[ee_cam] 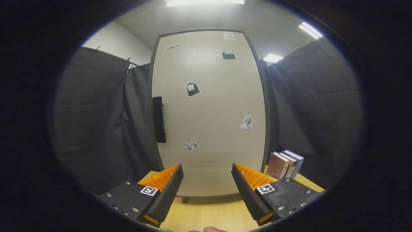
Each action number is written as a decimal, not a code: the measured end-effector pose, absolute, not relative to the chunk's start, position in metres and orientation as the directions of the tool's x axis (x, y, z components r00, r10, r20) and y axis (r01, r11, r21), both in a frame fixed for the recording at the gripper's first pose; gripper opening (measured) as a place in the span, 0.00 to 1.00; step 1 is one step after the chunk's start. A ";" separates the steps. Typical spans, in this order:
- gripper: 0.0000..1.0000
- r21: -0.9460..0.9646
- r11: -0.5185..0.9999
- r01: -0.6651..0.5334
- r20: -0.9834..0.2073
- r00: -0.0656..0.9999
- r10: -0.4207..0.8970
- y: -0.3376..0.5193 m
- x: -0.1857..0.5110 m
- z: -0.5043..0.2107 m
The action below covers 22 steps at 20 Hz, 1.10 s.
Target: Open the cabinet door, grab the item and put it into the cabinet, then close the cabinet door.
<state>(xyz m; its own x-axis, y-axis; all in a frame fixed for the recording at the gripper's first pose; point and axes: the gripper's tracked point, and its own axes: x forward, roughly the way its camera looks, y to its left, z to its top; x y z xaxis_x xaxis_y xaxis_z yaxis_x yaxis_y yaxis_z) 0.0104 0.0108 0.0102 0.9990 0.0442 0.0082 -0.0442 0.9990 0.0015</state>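
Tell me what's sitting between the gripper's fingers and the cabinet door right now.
Nothing: in the gripper view, bare wooden tabletop runs from the open gripper to the shut cabinet door. The books stand off beside the cabinet.

Gripper (207, 175) up and facing the cabinet (209, 112) head-on, fingers spread wide with nothing between them. The door (212, 96) is shut, pale and flat, dotted with stickers: a butterfly (190, 144) low down, a bust (246, 123) to its right, a dark one (192, 89) near the middle. The black handle (159, 119) runs upright along the door's left edge, beyond the left finger and well above it. The cabinet stands on a wooden table (206, 212), which shows between the fingers. Just right of the cabinet, beyond the right finger, a few books (285, 165) stand upright on the table. Black cloth (96, 122) hangs either side. A fingertip (210, 229) peeks in below the gripper.
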 end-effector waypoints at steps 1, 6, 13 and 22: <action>0.95 0.000 0.999 -0.050 0.013 0.999 0.050 0.013 0.013 0.015; 0.95 -0.009 0.996 -0.087 0.051 0.995 0.088 0.034 0.029 0.042; 0.95 0.002 0.991 -0.136 0.051 0.989 0.136 0.063 0.058 0.064; 0.95 -0.061 0.985 -0.160 0.099 0.981 0.166 0.120 0.105 0.083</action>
<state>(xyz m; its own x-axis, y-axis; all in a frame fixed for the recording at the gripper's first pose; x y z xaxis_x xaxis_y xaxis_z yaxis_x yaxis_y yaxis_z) 0.1054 0.1201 0.0832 0.9812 0.1658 0.0990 -0.1604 0.9852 -0.0608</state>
